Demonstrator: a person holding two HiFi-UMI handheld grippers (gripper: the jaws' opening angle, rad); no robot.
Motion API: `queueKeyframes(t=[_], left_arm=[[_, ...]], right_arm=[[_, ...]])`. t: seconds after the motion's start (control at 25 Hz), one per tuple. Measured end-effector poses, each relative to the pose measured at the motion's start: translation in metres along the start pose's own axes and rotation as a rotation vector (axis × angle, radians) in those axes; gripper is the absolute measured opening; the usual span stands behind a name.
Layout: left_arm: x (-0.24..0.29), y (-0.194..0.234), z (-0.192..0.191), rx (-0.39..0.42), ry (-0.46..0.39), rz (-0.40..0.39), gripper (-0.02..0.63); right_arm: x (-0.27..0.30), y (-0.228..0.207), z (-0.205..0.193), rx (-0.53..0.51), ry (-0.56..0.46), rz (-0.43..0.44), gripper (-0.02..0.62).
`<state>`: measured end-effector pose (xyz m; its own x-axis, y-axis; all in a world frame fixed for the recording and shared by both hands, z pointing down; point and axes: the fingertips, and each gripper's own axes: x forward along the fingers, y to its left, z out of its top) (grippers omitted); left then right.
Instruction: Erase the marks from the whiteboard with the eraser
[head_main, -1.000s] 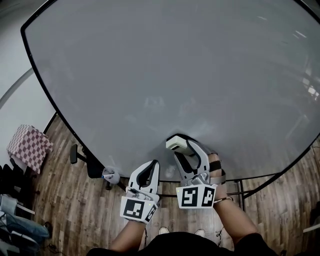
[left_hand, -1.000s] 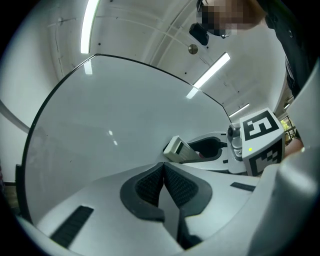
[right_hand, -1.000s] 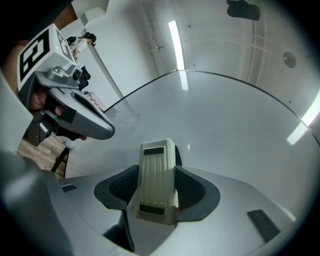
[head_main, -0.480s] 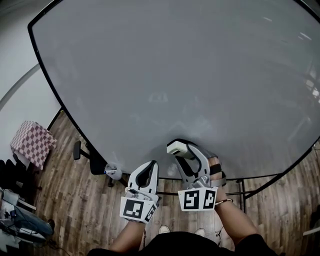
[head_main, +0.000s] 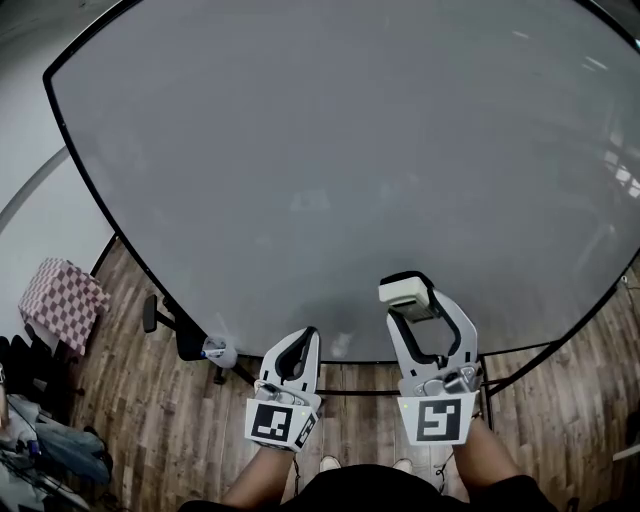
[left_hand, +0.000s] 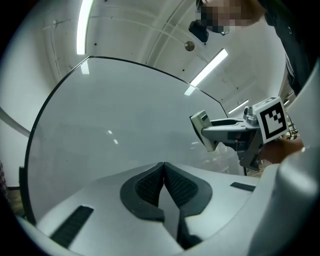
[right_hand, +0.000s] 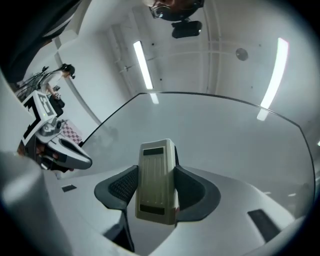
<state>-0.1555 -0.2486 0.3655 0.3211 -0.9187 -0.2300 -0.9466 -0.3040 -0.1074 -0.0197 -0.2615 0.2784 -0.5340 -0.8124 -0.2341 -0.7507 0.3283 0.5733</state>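
Looking down over the whiteboard (head_main: 330, 150), I am seeing its grey face filling most of the head view, leaving open room far, left and right of the grippers. Its black frame (head_main: 108, 215) is closing that room on the left and along the near edge. The right gripper (head_main: 408, 297) is sitting low on the board, just inside that near edge, its fingers clamped on the pale eraser (head_main: 404, 290), which is standing upright between them. Whether the eraser is touching the board I cannot tell. The left gripper (head_main: 303, 338) is hanging to its left, over the near edge, its fingers pressed together on nothing. On the wooden floor (head_main: 130, 400) at the left a checked cloth (head_main: 62, 298) is lying, and near the stand's foot a small pale object (head_main: 218, 350) is showing, too small to identify. Marks on the board are hard to make out; I am seeing only faint smudges and reflections.
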Motion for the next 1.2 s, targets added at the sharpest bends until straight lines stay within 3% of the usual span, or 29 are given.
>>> queueKeyframes(t=[0.12,0.2,0.36,0.76,1.2], left_arm=[[0.004,-0.006,-0.004,0.002,0.017,-0.007,0.018],[0.007,-0.01,-0.005,0.0,0.021,-0.016,0.018],[0.011,-0.023,-0.007,-0.012,0.023,-0.035,0.018],[0.025,-0.047,-0.021,-0.037,0.052,-0.108,0.018],[0.028,-0.052,-0.031,-0.037,0.069,-0.12,0.018]], right_arm=[[-0.016,-0.025,-0.005,0.223,-0.041,-0.104,0.256],[-0.026,-0.036,-0.008,0.282,-0.056,-0.134,0.256],[-0.051,-0.045,-0.022,0.299,-0.061,-0.14,0.256],[-0.077,-0.041,-0.084,0.439,0.073,-0.169,0.255],[-0.077,-0.04,-0.097,0.444,0.098,-0.175,0.255]])
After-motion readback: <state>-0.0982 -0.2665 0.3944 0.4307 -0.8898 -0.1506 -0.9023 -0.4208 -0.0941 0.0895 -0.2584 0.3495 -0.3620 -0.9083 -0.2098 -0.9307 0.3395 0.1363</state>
